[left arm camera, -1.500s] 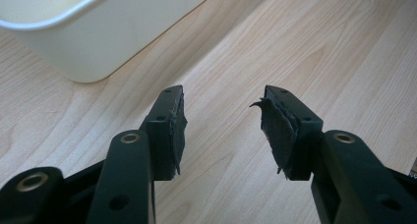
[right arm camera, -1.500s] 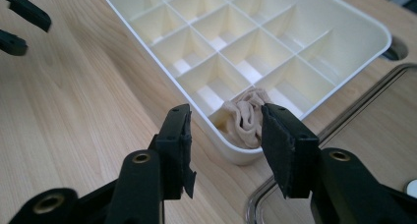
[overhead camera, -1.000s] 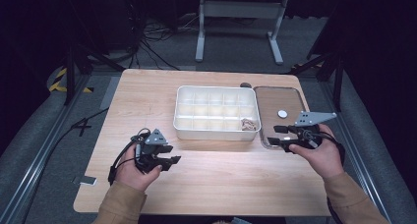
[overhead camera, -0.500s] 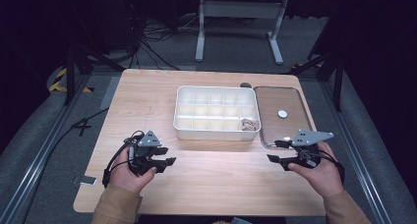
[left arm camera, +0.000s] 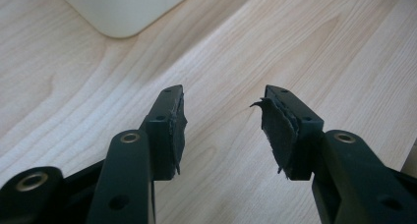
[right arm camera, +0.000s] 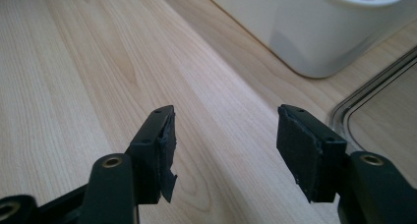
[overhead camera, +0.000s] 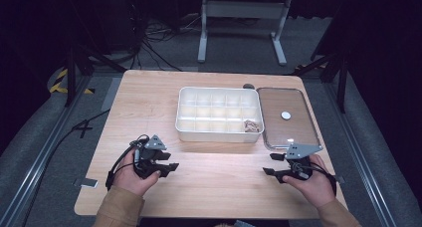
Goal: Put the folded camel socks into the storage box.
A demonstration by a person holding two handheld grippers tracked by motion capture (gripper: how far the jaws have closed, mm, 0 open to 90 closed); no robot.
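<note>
Both grippers have drawn back toward the near edge of the wooden table [overhead camera: 149,102] since a second ago, the right gripper [overhead camera: 272,165] most of all, coming off the clear lid [overhead camera: 286,118]. It now sits at the near right, jaws apart with nothing between them. At the near left, the left gripper [overhead camera: 168,161] is likewise spread and empty. Farther off at the table's middle lies the white compartment tray [overhead camera: 217,114], with small pale pieces [overhead camera: 251,125] in its near right compartment, the lid just beside it.
</note>
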